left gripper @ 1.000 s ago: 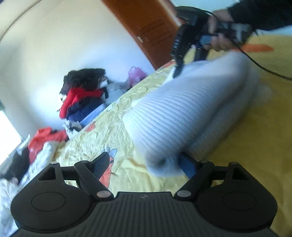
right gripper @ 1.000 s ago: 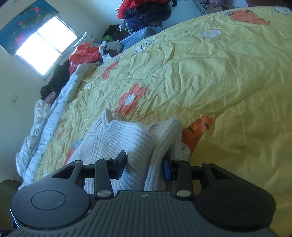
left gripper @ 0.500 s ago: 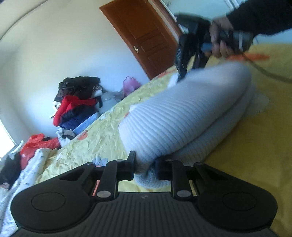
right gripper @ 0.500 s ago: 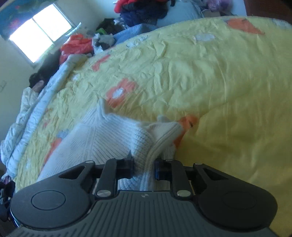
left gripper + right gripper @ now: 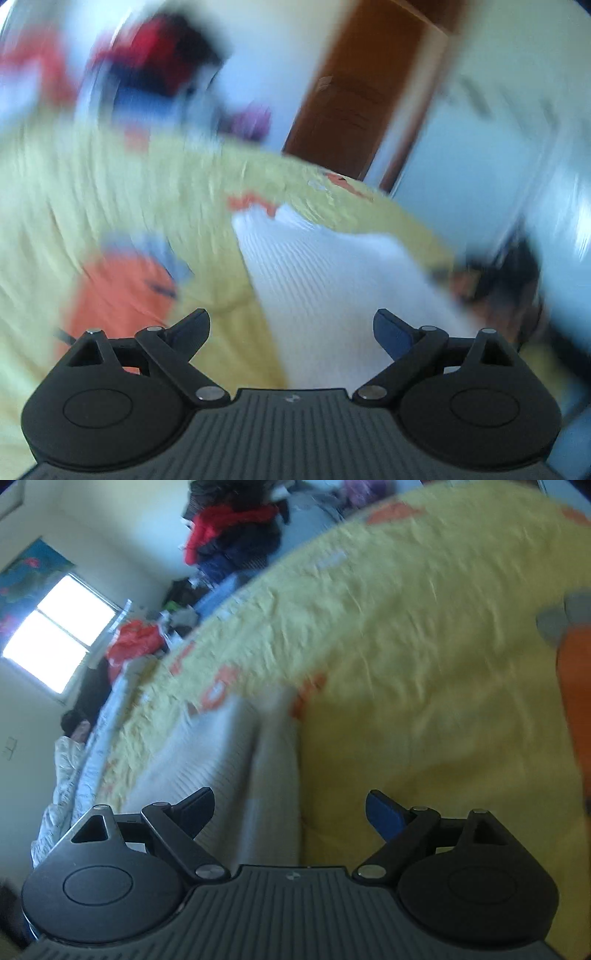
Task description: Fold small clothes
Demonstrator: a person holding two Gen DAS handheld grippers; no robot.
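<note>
1. Here, the left gripper had its jaws spread wide apart and gripped nothing; the left wrist view was heavily blurred.
2. The white ribbed sweater lay flat on the yellow floral bedspread, stretching away from the gap between the left gripper's fingers.
3. The right gripper likewise had its jaws wide apart, with nothing between them.
4. In the right wrist view, the sweater lay on the bedspread, with its folded edge running up from between the fingers and most of its bulk on the left-finger side.
5. A brown wooden door stood beyond the bed's far edge.
6. A pile of red and dark clothes sat beyond the bed, and a bright window showed at the left of the right wrist view.
7. A dark blurred shape at the right of the left wrist view could not be identified.
</note>
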